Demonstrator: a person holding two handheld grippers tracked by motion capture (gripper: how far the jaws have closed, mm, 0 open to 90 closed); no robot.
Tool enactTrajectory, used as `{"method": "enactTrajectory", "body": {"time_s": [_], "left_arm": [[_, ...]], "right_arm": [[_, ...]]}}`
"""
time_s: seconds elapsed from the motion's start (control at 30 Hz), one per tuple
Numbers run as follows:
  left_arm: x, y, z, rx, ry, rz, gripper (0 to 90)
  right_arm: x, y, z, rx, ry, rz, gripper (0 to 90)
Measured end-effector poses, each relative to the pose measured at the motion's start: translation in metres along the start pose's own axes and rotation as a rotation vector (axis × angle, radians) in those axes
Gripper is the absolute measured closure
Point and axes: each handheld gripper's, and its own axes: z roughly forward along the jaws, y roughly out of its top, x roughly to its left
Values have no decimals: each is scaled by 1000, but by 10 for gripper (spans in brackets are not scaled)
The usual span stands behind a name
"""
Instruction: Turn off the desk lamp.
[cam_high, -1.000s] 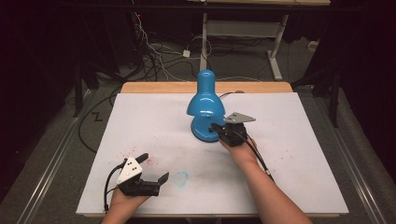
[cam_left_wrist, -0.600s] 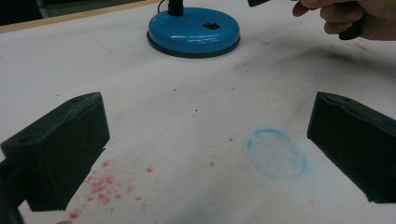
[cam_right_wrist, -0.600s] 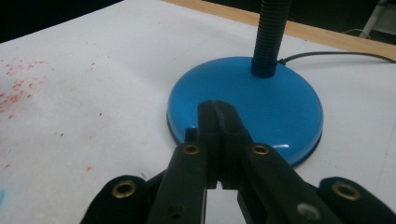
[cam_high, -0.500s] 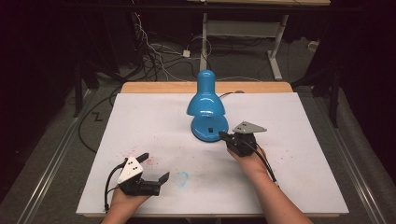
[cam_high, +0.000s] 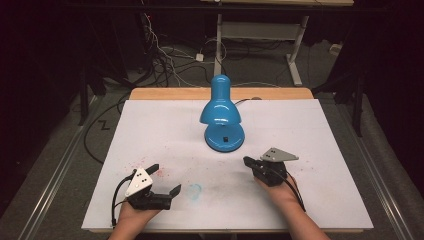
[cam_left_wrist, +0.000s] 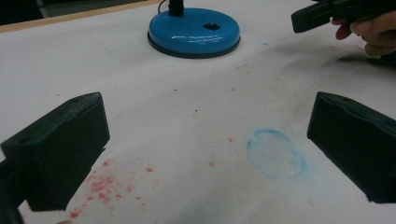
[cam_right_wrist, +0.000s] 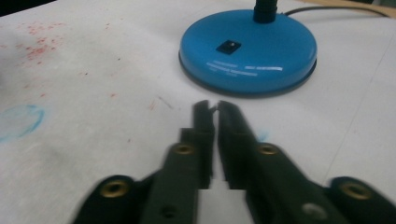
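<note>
A blue desk lamp (cam_high: 221, 112) stands upright on the white table sheet (cam_high: 310, 130), its round base (cam_left_wrist: 194, 31) (cam_right_wrist: 248, 49) carrying a small black switch. My right gripper (cam_high: 247, 161) (cam_right_wrist: 212, 106) is shut with nothing in it and lies on the sheet a short way in front of the base, to its right. Its tips point toward the lamp. My left gripper (cam_high: 165, 179) (cam_left_wrist: 205, 140) rests near the front left of the sheet, jaws wide open and holding nothing. A faint blue ring mark (cam_left_wrist: 276, 154) lies between them.
Red specks (cam_left_wrist: 107, 184) stain the sheet near the left gripper. A wooden strip (cam_high: 165, 93) edges the table's far side. The lamp's cord (cam_right_wrist: 336, 10) runs off behind the base. Cables (cam_high: 160, 45) and a desk frame (cam_high: 260, 30) occupy the dark floor beyond.
The right gripper has drawn back from the lamp's base toward the person and to the right, staying shut. The left gripper has not moved.
</note>
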Motion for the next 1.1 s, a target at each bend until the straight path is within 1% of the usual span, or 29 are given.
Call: {"method": "enactTrajectory", "body": {"time_s": [0.07, 0.13, 0.17, 0.23, 0.3, 0.4, 0.43, 0.53, 0.6, 0.7, 0.77, 0.83, 0.87, 0.9, 1.0, 1.03, 1.1], "left_arm": [[0, 0, 0, 0, -1, -1, 0], [0, 0, 0, 2, -4, -4, 0], [0, 0, 0, 1, -10, -8, 0], [0, 0, -1, 1, -13, -9, 0], [0, 0, -1, 2, -13, -10, 0], [1, 0, -1, 4, -12, -11, 0], [1, 0, -1, 4, -13, -12, 0], [1, -1, -2, 4, -13, -14, 0], [2, -1, -2, 7, -11, -13, 0], [3, -1, -4, 7, -9, -16, 0], [3, -1, -5, 9, -9, -19, 0], [4, -3, -8, 7, -20, -29, 0], [4, -3, -10, 7, -20, -24, 0], [5, -4, -11, 7, -16, -22, 0], [9, -5, -12, 6, -4, -25, 0], [9, -6, -11, 7, 0, -27, 0], [10, -6, -10, 10, 5, -28, 0]], "right_arm": [[0, -5, -3, 8, 11, 7, 748], [0, -9, -5, 27, 28, 11, 640], [0, -11, -6, 27, 26, 10, 576], [0, -12, -11, 10, 20, 12, 477], [0, -13, -15, 12, 13, 0, 352], [0, -15, -22, 5, 3, -2, 202], [0, -15, -24, 4, 0, 2, 159], [-2, -17, -31, -3, 5, 8, 78], [-4, -19, -35, -7, -1, 9, 13], [-7, -22, -44, -28, -11, 22, 5], [-9, -24, -53, -51, -25, 38, 5], [-12, -28, -63, -63, -35, 52, 4], [-13, -30, -68, -68, -42, 59, 5], [-15, -33, -73, -77, -57, 55, 5], [-17, -41, -86, -86, -78, 41, 5], [-17, -44, -90, -100, -90, 33, 5], [-18, -51, -93, -122, -105, 32, 5]]}}
